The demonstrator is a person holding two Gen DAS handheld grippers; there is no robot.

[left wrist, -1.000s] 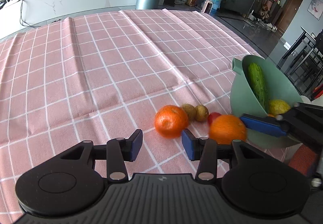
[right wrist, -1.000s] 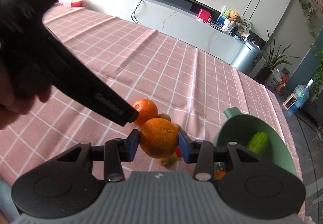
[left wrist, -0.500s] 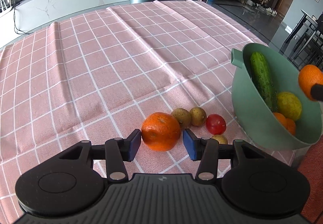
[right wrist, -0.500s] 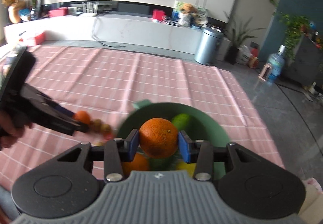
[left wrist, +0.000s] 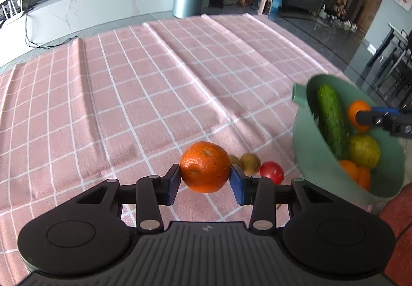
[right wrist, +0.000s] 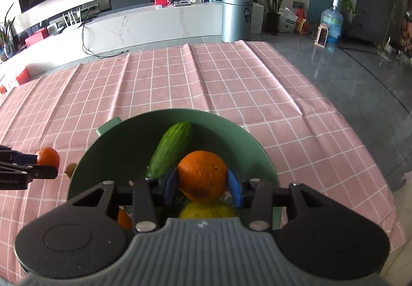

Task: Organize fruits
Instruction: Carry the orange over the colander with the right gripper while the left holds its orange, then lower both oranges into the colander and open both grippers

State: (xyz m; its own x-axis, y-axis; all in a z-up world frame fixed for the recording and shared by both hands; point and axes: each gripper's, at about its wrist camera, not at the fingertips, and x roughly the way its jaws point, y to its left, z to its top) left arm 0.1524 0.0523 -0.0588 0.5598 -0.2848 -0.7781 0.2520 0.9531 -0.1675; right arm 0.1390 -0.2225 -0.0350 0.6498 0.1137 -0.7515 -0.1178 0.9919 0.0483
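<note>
My left gripper point(left wrist: 204, 180) has its jaws closing, and both blue pads touch the sides of an orange point(left wrist: 204, 166) just above the pink checked cloth. In the right wrist view that orange point(right wrist: 49, 157) shows at the far left. My right gripper point(right wrist: 202, 183) is shut on a second orange point(right wrist: 202, 175), held over the green bowl point(right wrist: 231, 129). The bowl holds a cucumber point(right wrist: 171, 148), a yellow-green citrus point(right wrist: 208, 210) and more oranges point(left wrist: 355, 174). From the left wrist view, the right gripper's orange point(left wrist: 356, 111) hangs inside the bowl's rim point(left wrist: 309, 157).
Two brown kiwis point(left wrist: 249, 163) and a red tomato point(left wrist: 271, 171) lie on the cloth between the left gripper and the bowl. The table's right edge drops to a dark floor point(right wrist: 360, 75). A white counter and a metal bin point(right wrist: 235, 18) stand beyond the far edge.
The right gripper carried its orange from beside the loose fruit to over the bowl. The left gripper's jaws came around the other orange and narrowed onto it.
</note>
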